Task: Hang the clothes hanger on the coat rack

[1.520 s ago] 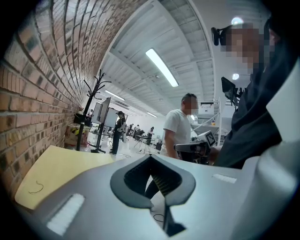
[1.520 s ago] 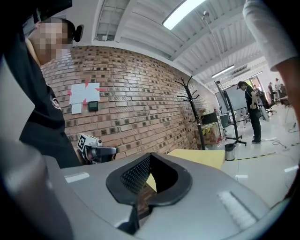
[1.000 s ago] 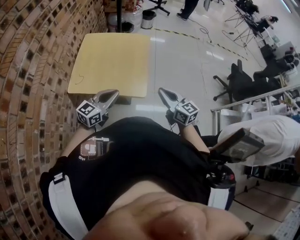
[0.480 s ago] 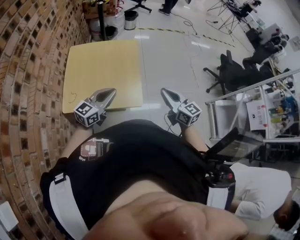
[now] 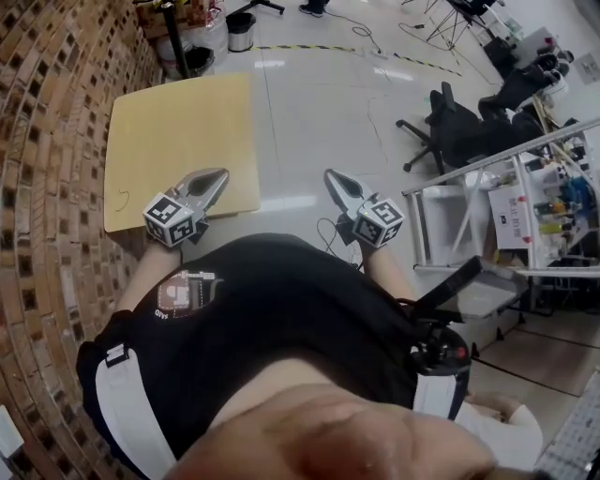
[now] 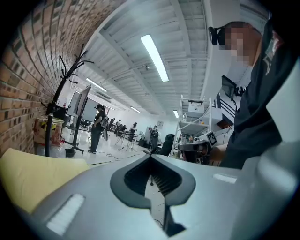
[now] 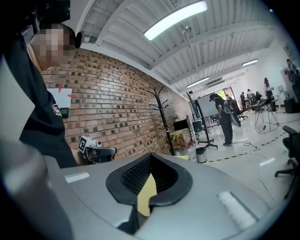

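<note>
The black coat rack [image 6: 64,89] stands by the brick wall beyond the yellow table [image 5: 178,141]; it also shows as the coat rack [image 7: 162,117] in the right gripper view. No clothes hanger shows in any view. My left gripper [image 5: 217,176] is held level over the table's near edge, shut and empty, its tips meeting as the left gripper [image 6: 151,157]. My right gripper [image 5: 330,176] hangs over the floor beside the table, also shut with nothing in it, seen close as the right gripper [image 7: 150,157].
A brick wall [image 5: 47,187] runs along the left. A waste bin [image 5: 241,28] stands past the table. Black office chairs [image 5: 450,131] and a metal shelf unit [image 5: 506,197] are on the right. Cables lie on the glossy floor [image 5: 319,103]. People stand far off [image 6: 97,126].
In the head view the table has slid left and nearer to my left gripper. The person in a white shirt at the right has dropped almost out of view. Both grippers stay shut.
</note>
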A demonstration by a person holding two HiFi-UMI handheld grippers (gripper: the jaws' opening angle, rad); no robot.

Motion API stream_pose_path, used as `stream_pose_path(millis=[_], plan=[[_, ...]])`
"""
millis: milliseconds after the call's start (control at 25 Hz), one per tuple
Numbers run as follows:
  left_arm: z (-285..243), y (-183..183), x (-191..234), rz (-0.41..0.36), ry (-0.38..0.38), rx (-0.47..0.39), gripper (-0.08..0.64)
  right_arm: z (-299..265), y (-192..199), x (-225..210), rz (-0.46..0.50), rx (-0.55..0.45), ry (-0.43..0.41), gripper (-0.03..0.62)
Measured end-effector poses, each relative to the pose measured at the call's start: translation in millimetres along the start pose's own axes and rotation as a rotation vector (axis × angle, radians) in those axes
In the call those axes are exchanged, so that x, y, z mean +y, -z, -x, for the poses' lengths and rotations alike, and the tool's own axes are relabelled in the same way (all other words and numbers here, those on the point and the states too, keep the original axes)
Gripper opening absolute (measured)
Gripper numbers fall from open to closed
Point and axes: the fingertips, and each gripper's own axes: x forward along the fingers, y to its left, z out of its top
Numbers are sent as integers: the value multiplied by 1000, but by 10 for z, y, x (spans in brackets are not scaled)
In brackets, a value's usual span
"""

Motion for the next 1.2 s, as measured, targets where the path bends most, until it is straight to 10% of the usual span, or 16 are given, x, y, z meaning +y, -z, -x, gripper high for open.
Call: stream_pose_path(millis=[600, 1200], plan=[[-1686, 290, -1389, 23, -132, -52, 0, 1245, -230, -1474, 68, 99, -148, 12], [-1976, 34, -808, 24, -105, -62, 0, 778, -464, -1804, 68, 91, -110, 13]])
